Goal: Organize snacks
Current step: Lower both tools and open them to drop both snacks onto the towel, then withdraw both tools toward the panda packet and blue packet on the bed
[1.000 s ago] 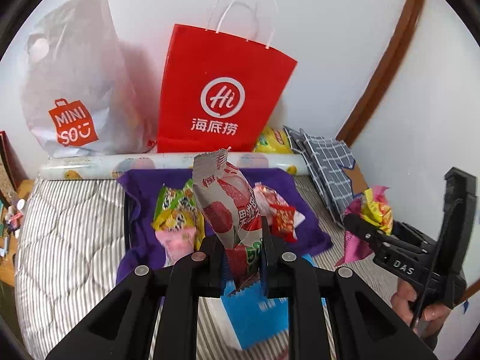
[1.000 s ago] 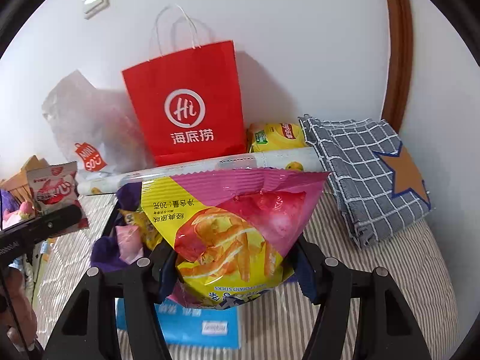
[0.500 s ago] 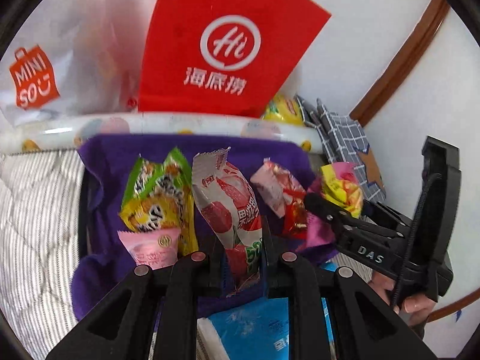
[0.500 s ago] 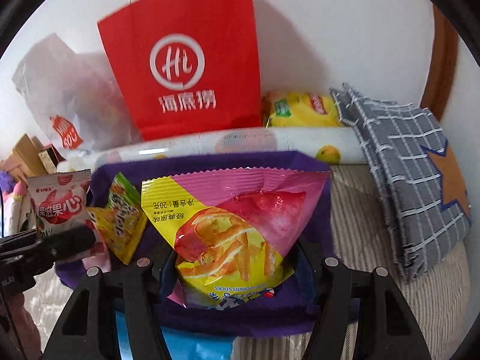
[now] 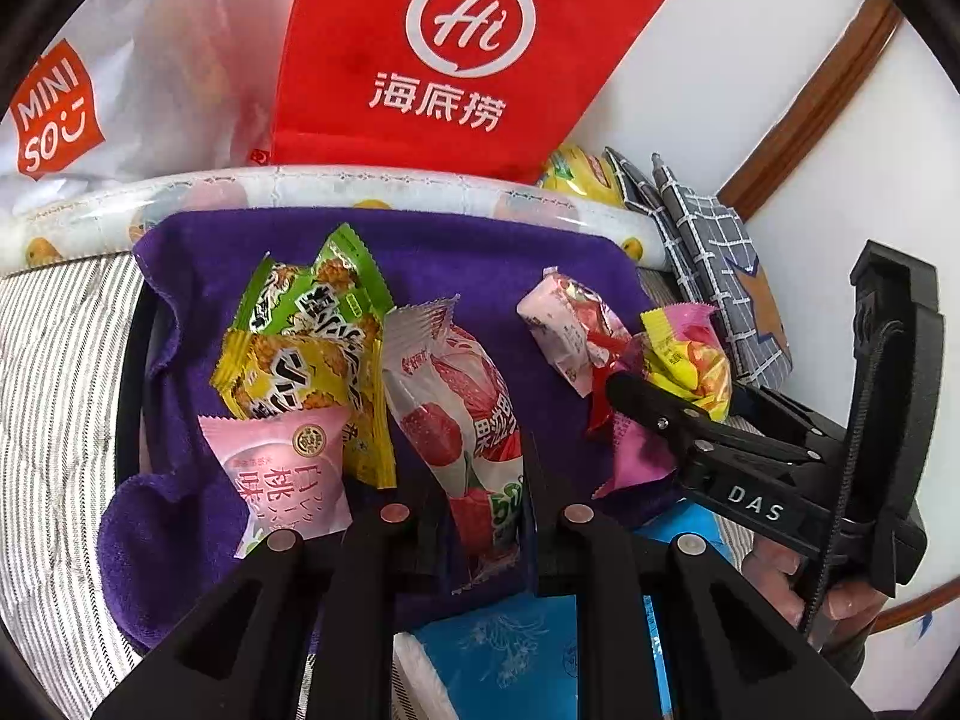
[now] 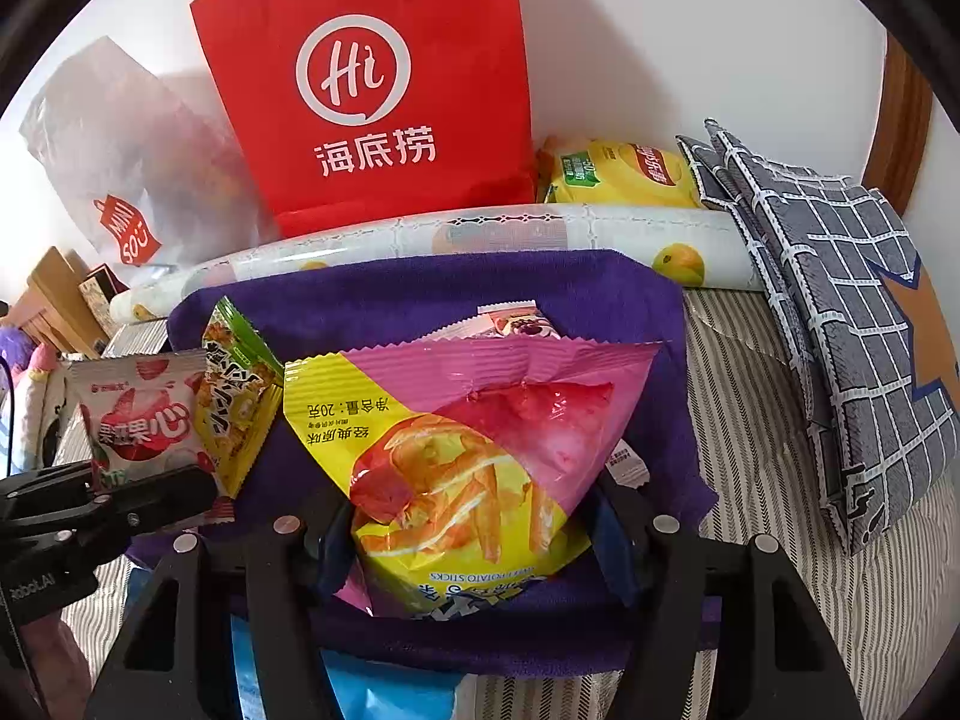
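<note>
My left gripper (image 5: pixel 480 516) is shut on a white and red strawberry snack packet (image 5: pixel 456 414), held upright over the near side of a purple cloth-lined tray (image 5: pixel 480 252). To its right, my right gripper (image 5: pixel 636 402) is shut on a pink and yellow potato-sticks bag (image 5: pixel 684 360). In the right wrist view that bag (image 6: pixel 468 450) fills the space between the jaws of my right gripper (image 6: pixel 474 540), above the tray (image 6: pixel 420 294). On the cloth lie green and yellow packets (image 5: pixel 306 330), a pink peach packet (image 5: pixel 288 468) and a pink and red packet (image 5: pixel 570 330).
A red paper bag (image 5: pixel 468 60) and a Miniso plastic bag (image 5: pixel 60 108) stand against the wall behind a fruit-print roll (image 5: pixel 360 186). A yellow chips bag (image 6: pixel 624 174) and checked grey cloth (image 6: pixel 840 300) lie right. A blue packet (image 5: pixel 510 654) lies near on striped bedding (image 6: pixel 750 420).
Both grippers have come down and forward with their packets, from in front of the tray to just over its purple cloth. Each grip has stayed the same.
</note>
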Demonstrator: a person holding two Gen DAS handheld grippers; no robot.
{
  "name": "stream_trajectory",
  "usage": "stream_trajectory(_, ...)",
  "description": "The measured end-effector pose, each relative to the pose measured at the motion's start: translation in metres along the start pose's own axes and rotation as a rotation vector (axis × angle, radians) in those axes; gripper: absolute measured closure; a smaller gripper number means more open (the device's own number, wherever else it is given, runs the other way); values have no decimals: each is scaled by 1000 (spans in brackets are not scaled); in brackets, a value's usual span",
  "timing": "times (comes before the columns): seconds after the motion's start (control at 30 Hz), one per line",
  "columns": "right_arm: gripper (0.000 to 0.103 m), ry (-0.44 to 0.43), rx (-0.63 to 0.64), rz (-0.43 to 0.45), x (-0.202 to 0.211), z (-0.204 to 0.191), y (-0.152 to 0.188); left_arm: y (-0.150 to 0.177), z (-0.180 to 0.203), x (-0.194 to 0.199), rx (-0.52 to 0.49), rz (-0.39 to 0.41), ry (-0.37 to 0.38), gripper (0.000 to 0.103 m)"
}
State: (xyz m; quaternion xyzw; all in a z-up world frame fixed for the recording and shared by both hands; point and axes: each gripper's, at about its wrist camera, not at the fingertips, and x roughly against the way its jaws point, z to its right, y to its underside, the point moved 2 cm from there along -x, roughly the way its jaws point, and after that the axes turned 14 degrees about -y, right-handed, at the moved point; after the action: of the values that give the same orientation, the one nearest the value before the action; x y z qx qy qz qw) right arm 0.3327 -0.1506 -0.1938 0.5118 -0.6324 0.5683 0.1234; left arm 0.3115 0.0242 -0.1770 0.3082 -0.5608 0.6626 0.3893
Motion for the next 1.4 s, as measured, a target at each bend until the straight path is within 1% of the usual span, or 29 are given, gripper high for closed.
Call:
stream_trajectory(0.17, 34, -11, 13, 2, 2, -1, 1, 1, -1, -2, 10, -10, 8, 86)
stream_trajectory(0.23, 30, -5, 21, 10, 4, -3, 2, 1, -1, -1, 15, -5, 8, 85)
stream_trajectory(0.27, 29, -4, 29, 22, 6, -5, 1, 1, -1, -1, 14, -4, 10, 78)
stream_trajectory(0.3, 24, -3, 34, 31, 8, -7, 2, 1, 0, 1, 12, -1, 15, 73)
stream_trajectory(0.33, 21, -2, 40, 46, 11, -8, 1, 0, 0, 3, 11, 7, 23, 63)
stream_trajectory(0.37, 20, -3, 46, 68, 15, -10, 0, 0, 1, 5, 10, 17, 34, 57)
stream_trajectory(0.4, 19, -5, 47, 85, 19, -11, 0, 0, 3, 8, 7, 26, 48, 54)
stream_trajectory(0.47, 16, -19, 44, 127, 28, -12, -2, -1, 6, 15, -2, 46, 70, 44)
stream_trajectory(0.57, 16, -31, 30, 169, 38, -12, -5, -2, 9, 24, -11, 88, 59, 37)
stream_trajectory(0.7, 16, -18, -3, 220, 57, -13, -8, -2, 12, 29, -26, 103, 30, 35)
stream_trajectory(0.83, 16, -6, 8, 260, 80, -21, -3, -2, 12, 35, -29, 108, 41, 35)
stream_trajectory(0.97, 16, 32, 27, 281, 104, -33, 8, -3, 13, 44, -24, 123, 51, 35)
stream_trajectory(1.13, 16, 44, 26, 259, 121, -46, 28, -4, 16, 62, -24, 140, 34, 35)
stream_trajectory(1.3, 16, 53, 13, 228, 130, -55, 55, 8, 17, 86, -40, 153, 30, 35)
stream_trajectory(1.4, 16, 41, -1, 217, 135, -62, 69, 21, 16, 99, -60, 158, -12, 35)
